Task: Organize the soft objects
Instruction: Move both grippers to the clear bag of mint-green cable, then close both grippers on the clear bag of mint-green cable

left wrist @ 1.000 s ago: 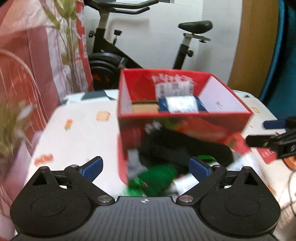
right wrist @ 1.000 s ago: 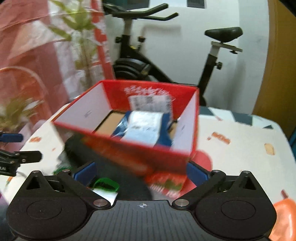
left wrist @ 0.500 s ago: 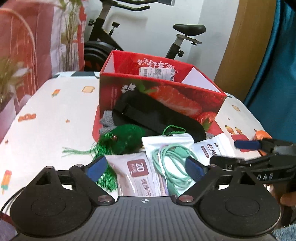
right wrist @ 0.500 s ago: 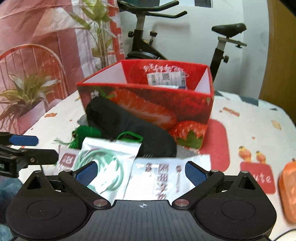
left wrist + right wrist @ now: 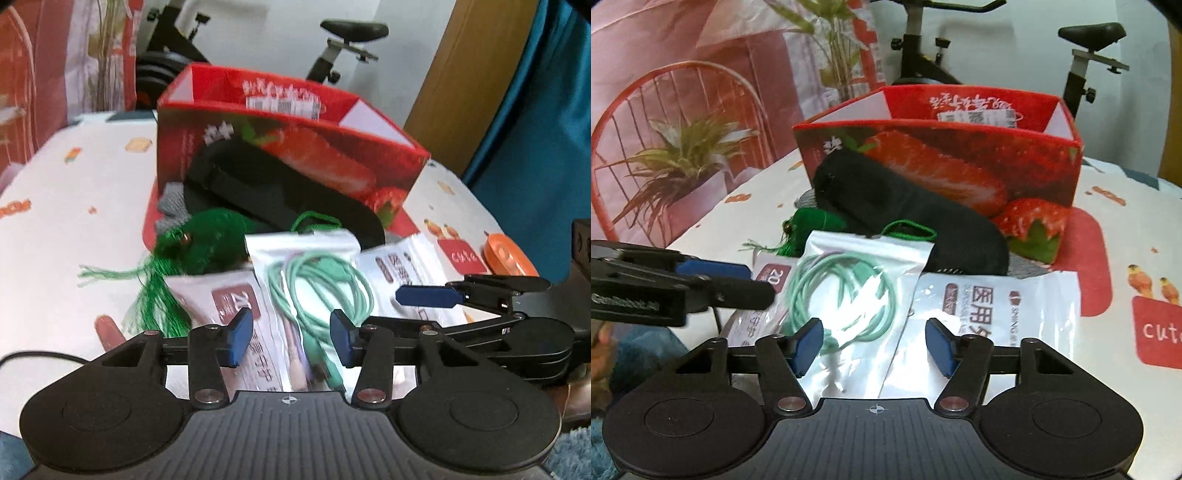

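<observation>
Your left hand-held gripper (image 5: 291, 341) hangs low over the near edge of the surface (image 5: 66, 229), its jaws part-way apart after just closing in. The clear bag with the mint-green cable (image 5: 317, 284) lies between the blue pads, but they do not press on it. Your right hand-held gripper (image 5: 873, 345) has also just narrowed and stands released, straddling the same cable bag and the edge of the white pouch with printed characters (image 5: 993, 306) at its 1 o'clock.

In the left wrist view, a second white pouch marked 20 (image 5: 221, 295) sits at 11 o'clock from the cable bag, touching it. Just beyond, at 11 o'clock, lies the green tassel ornament (image 5: 207, 243), fringe trailing toward you. Behind it a black fabric pouch (image 5: 266, 192) leans against the front wall of the red strawberry box (image 5: 354, 166), with something grey under it. Farther at 12 o'clock stands an exercise bike (image 5: 347, 40).
</observation>
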A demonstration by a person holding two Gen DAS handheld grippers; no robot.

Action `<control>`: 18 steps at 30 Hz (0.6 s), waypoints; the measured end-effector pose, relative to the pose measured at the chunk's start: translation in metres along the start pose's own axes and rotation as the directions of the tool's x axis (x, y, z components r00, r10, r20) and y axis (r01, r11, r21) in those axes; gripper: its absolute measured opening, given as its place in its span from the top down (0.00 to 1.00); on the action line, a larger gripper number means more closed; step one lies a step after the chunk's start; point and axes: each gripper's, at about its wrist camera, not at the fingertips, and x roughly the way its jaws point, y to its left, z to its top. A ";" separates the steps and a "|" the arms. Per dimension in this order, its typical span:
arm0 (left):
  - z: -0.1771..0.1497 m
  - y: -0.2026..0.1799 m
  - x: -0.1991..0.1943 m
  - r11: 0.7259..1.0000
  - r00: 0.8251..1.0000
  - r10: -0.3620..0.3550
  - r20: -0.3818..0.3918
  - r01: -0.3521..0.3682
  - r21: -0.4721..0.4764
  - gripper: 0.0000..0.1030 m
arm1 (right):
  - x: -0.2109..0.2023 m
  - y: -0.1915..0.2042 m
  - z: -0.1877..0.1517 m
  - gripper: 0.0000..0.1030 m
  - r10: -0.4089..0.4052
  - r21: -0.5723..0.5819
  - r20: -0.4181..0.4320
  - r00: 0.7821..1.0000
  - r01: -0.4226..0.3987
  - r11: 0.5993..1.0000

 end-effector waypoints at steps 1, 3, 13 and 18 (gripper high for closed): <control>-0.001 0.000 0.003 1.000 1.000 -0.002 -0.010 0.002 -0.001 0.53 | 0.001 0.000 -0.001 0.48 0.007 0.000 -0.003 1.000 -0.007 1.000; -0.002 -0.001 0.008 1.000 0.999 -0.012 -0.031 0.012 -0.002 0.53 | 0.003 0.000 -0.002 0.51 0.014 0.001 -0.011 1.000 -0.014 1.000; 0.000 0.008 0.021 0.997 0.997 -0.058 -0.041 0.056 -0.056 0.61 | 0.010 -0.002 -0.007 0.51 0.034 0.015 -0.031 0.999 -0.033 0.999; -0.001 0.004 0.024 0.996 0.997 -0.070 -0.038 0.069 -0.048 0.62 | 0.012 -0.003 -0.007 0.51 0.032 0.019 -0.030 0.999 -0.031 0.999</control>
